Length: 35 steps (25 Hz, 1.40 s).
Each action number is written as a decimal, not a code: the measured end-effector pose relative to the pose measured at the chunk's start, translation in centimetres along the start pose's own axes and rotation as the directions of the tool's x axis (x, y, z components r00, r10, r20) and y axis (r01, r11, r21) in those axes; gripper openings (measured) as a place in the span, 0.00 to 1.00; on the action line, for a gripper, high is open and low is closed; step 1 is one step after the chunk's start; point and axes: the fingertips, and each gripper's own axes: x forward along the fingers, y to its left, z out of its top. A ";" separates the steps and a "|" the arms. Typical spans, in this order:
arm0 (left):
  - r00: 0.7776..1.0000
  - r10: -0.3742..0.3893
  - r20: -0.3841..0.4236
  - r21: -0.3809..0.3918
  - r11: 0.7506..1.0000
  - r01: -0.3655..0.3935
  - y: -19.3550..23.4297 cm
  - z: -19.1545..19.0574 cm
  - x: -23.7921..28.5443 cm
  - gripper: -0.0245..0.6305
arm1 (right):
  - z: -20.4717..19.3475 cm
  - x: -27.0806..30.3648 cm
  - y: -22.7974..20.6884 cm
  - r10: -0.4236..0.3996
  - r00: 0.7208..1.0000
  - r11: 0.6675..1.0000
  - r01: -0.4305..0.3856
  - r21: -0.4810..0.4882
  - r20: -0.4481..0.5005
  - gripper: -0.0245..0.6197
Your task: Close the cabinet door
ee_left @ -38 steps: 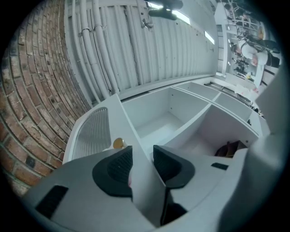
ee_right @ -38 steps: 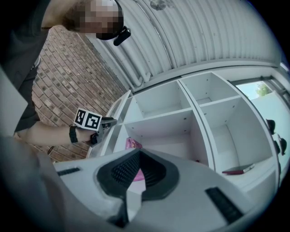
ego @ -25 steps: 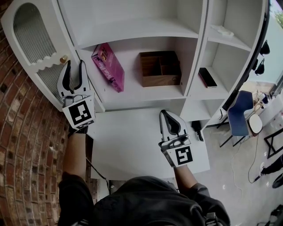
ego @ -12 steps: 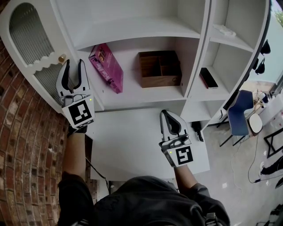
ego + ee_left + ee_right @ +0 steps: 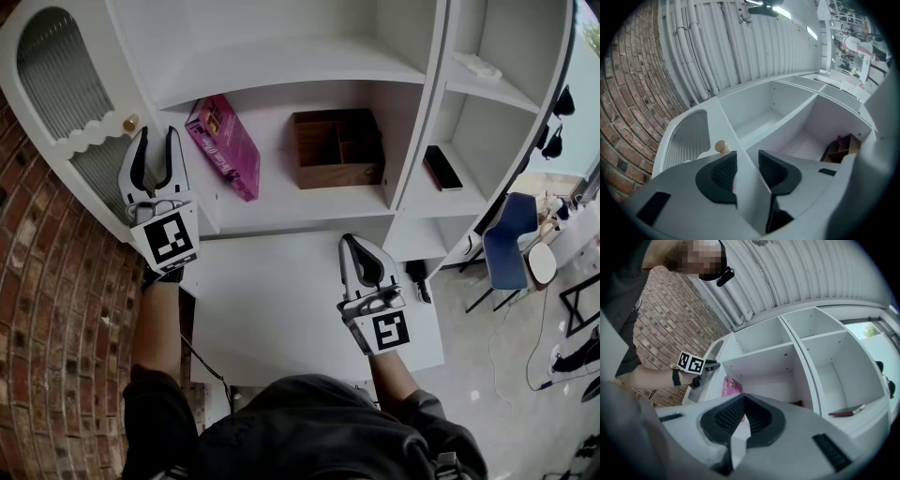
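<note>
At the left side of the cabinet (image 5: 281, 58), the door (image 5: 56, 84) stood wide open beside the brick wall (image 5: 47, 281), and the left tongs (image 5: 156, 133) were clamped on its free edge, just beside the brass knob (image 5: 131, 123). The right tongs (image 5: 352, 240) were pressed together, empty, over the white worktop (image 5: 272, 319), well apart from the door.

pink box (image 5: 225, 145), wd organiser (image 5: 338, 147), blue chair (image 5: 511, 239), brick wall (image 5: 56, 309)
</note>
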 end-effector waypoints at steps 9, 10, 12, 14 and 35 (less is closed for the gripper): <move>0.999 -0.049 -0.012 -0.038 0.998 0.049 -0.2 0.0 -0.1 0.23 | 0.3 0.2 0.7 0.022 1.000 1.000 -0.022 0.014 0.010 0.04; 0.998 -0.060 -0.013 -0.050 0.997 0.059 -0.2 0.1 -0.3 0.23 | 0.4 0.2 0.9 0.026 1.000 1.000 -0.027 0.016 0.013 0.04; 0.998 -0.067 -0.013 -0.077 0.995 0.066 0.2 0.2 -1.0 0.23 | 0.6 0.3 1.4 0.037 0.999 0.999 -0.037 0.019 0.017 0.04; 0.998 -0.062 -0.015 -0.090 0.994 0.060 0.9 0.3 -2.1 0.23 | 0.7 0.4 2.1 0.049 0.999 0.999 -0.050 0.023 0.019 0.04; 0.997 0.017 -0.072 -0.139 0.990 -0.027 8.6 2.6 -17.0 0.18 | 6.5 3.9 12.6 0.234 0.964 0.972 -0.233 -0.020 0.123 0.04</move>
